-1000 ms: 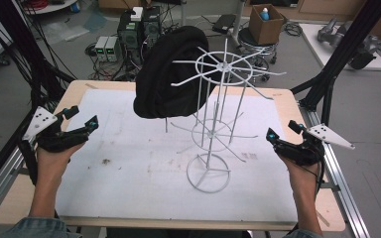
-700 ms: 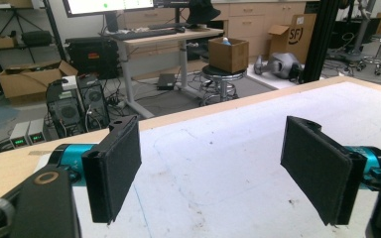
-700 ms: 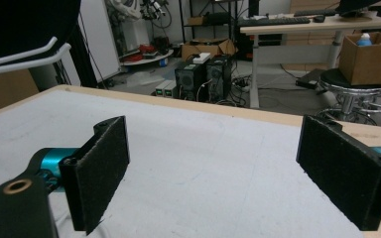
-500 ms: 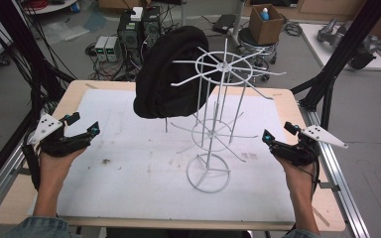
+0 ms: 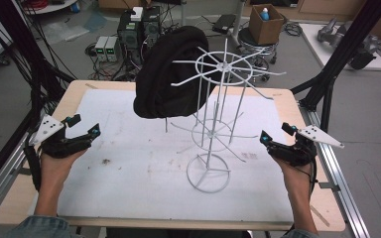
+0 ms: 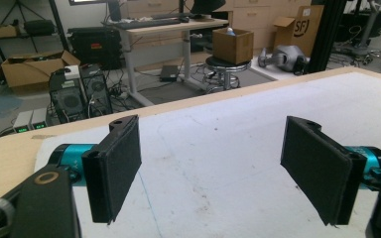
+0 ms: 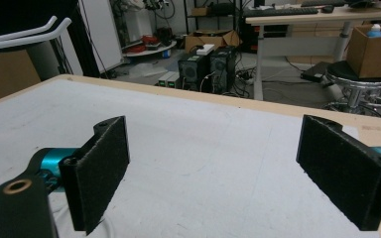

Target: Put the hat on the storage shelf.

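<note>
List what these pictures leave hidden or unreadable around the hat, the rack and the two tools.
- High view: the rack arm that carries the black hat is covered by the hat itself.
- High view: the jaw gap of the left tool and right tool is too small to judge; each tool's own view shows them wide apart.
- Right gripper view: the white rack is cut off by the left edge.
- High view: marks on the white mat are too small to identify.

A black hat [image 5: 171, 74] hides the left arms of the white wire rack [image 5: 213, 134]; in the right gripper view, the rack's prongs [image 7: 25, 32] are cut off at the upper left edge.
</note>
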### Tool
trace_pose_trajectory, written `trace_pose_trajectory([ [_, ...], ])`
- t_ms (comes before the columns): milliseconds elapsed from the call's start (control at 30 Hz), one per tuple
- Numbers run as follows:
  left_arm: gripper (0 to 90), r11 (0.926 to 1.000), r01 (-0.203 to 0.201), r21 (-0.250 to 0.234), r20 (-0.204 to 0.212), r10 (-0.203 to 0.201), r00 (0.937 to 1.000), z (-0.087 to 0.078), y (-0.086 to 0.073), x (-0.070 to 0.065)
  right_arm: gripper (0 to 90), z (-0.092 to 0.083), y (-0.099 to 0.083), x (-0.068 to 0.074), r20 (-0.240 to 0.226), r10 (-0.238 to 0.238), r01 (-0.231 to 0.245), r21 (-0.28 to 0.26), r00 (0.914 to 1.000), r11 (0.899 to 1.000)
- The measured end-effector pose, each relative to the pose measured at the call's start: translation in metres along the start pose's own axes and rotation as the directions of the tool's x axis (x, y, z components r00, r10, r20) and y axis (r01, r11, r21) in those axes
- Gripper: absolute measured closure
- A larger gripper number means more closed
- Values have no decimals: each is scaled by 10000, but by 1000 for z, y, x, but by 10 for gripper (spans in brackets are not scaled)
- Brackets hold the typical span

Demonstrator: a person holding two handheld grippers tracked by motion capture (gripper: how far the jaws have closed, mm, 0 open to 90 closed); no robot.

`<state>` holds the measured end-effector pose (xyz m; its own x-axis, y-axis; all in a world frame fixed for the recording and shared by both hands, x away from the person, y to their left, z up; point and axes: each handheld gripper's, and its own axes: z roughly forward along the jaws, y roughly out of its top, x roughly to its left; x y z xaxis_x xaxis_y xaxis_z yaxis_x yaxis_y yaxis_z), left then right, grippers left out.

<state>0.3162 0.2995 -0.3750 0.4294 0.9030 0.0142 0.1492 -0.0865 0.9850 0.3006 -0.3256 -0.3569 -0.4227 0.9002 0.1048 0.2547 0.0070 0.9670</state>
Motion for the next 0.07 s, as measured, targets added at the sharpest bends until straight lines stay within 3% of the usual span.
trace_pose_trajectory([
  [67, 238, 10000, -13, 48, -16, 13, 10000, 1, -1, 0, 125, 0, 0, 0, -5, 20, -20, -7, 10000, 10000],
])
